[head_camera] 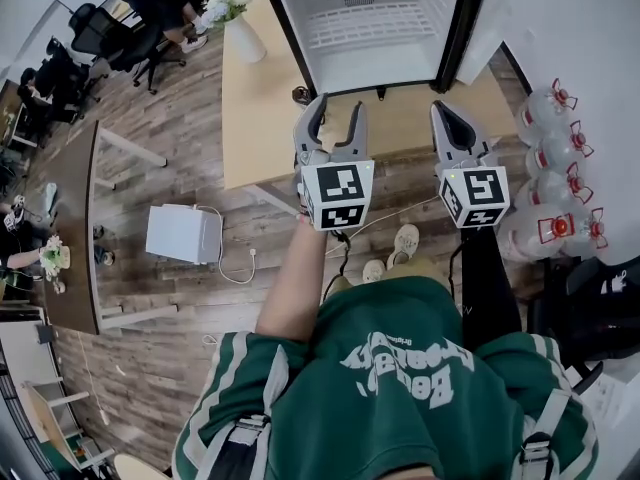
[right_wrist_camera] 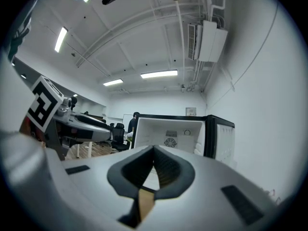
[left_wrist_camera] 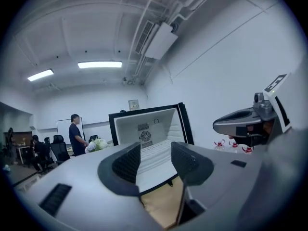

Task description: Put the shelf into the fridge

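Wooden table [head_camera: 260, 118] edge fronts the open fridge [head_camera: 296, 30]; left tool [head_camera: 340, 108] spread empty, right tool [head_camera: 443, 114] pressed together.

The left gripper [left_wrist_camera: 156, 160] has its jaws apart, nothing in them, aimed at the open fridge [left_wrist_camera: 149, 124] on the wooden table [left_wrist_camera: 163, 206]. The right gripper [left_wrist_camera: 243, 124] pokes in at the right, and a person [left_wrist_camera: 75, 131] stands far left.

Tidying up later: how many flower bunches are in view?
2: one in a vase on the light table; a second bunch at the dark table, left. More may be hidden.
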Demonstrator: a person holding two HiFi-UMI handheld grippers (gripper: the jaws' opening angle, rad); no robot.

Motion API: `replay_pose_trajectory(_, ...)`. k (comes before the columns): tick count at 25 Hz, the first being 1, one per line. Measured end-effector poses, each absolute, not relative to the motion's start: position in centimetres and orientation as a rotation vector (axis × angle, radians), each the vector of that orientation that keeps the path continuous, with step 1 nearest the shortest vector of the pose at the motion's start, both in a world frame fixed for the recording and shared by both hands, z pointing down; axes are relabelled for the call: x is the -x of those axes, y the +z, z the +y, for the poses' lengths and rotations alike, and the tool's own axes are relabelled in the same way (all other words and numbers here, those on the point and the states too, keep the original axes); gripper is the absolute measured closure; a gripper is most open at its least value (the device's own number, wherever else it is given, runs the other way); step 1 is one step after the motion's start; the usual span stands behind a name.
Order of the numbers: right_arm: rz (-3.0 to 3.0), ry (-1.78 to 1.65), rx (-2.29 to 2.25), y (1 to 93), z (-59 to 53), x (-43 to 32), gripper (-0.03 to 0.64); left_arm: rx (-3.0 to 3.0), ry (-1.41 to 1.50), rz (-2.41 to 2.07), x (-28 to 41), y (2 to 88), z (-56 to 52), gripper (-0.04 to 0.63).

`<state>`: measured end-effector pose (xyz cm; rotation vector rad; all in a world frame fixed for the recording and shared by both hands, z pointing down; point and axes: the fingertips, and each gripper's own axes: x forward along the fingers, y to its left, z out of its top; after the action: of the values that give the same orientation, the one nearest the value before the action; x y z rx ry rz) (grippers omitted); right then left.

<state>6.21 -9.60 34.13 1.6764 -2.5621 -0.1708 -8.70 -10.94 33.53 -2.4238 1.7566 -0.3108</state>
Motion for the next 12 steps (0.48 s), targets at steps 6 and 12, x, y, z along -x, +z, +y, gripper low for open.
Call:
replay_pose_trajectory(6, -2.569, -0.186, -1.685, 33.6, -9.4, -6.1, 0.612, 2.443, -0.238, 1.761, 8.7, 32.8, -10.0, 0.501)
replay_pose_trajectory(12, -2.575, -0.188, -1.682, 33.4, -9.1, -6.0, 0.612, 2.414, -0.142, 1.777, 9.7, 31.1, -9.7, 0.595)
